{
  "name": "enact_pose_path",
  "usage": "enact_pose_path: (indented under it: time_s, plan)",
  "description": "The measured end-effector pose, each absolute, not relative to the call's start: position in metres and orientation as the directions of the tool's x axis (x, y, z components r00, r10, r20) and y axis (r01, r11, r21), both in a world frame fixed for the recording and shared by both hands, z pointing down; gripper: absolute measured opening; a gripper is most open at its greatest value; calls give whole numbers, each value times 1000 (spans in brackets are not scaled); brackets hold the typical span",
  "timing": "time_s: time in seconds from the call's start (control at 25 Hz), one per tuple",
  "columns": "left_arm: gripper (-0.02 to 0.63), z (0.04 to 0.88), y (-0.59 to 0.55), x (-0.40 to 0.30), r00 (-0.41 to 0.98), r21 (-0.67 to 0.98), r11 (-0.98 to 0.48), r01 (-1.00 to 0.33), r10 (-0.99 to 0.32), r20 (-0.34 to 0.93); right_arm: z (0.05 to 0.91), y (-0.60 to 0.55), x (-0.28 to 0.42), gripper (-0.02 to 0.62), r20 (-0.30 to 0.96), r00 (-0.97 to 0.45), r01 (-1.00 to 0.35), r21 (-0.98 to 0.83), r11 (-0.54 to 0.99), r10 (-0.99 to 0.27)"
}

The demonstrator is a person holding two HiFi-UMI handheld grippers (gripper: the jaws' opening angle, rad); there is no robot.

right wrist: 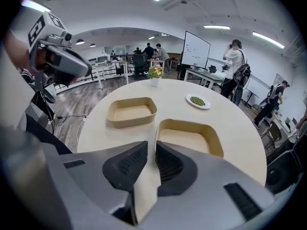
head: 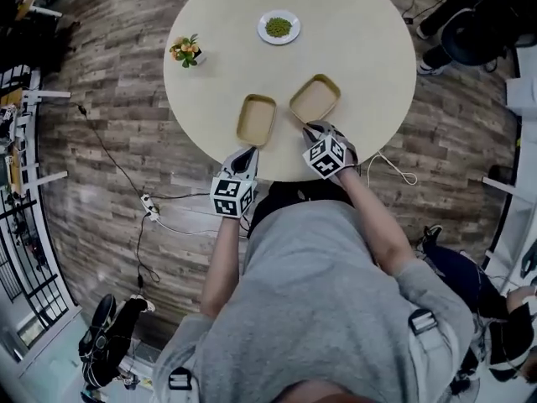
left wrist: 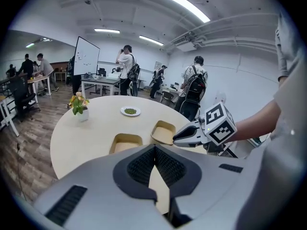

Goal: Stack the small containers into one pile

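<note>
Right claw nips the diagonally lying container's near rim; left claw clenched empty.

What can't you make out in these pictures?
Right gripper view: whether the right tongs pinch the rim of the right container; the tongs cover the contact.
All views: what the green bits on the plate are; too small.
Left gripper view: the writing on the whiteboard; too small.

The person wears a grey, seemingly short-sleeved shirt; grey left tongs and right tongs bear black ribbed pads.
</note>
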State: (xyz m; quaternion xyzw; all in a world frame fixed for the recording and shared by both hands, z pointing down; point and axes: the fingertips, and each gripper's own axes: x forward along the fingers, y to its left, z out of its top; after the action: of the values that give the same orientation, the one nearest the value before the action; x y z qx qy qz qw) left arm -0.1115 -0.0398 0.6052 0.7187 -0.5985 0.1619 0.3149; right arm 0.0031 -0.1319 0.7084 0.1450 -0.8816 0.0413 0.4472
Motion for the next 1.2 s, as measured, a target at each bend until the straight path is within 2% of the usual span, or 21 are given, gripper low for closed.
enact_pose_path:
  time_s: [0.48,0.68,0.92,1.04,1.2]
  plan:
    - [17,615,-1,-118,104,246,79,-966,-753,650,745,-138,-17,84,845,-518,-216,22,976,-133]
    - [17,609,3,-122,74,251,120,-960,-760,646,752,-145,-23,84,859,-486,-203,67,977,-160]
    - [17,615,25,-128,46,246,162,-955,-742,669,758,-147,-32,64,879,-441,-163,122,979,-183]
    - [17,614,28,-132,37,244,170,-955,-746,665,758,-149,-29,32,881,-433,-166,131,977,-192]
    - [17,608,24,-136,32,236,163,-958,-756,653,757,-149,-22,28,886,-423,-144,141,979,-190]
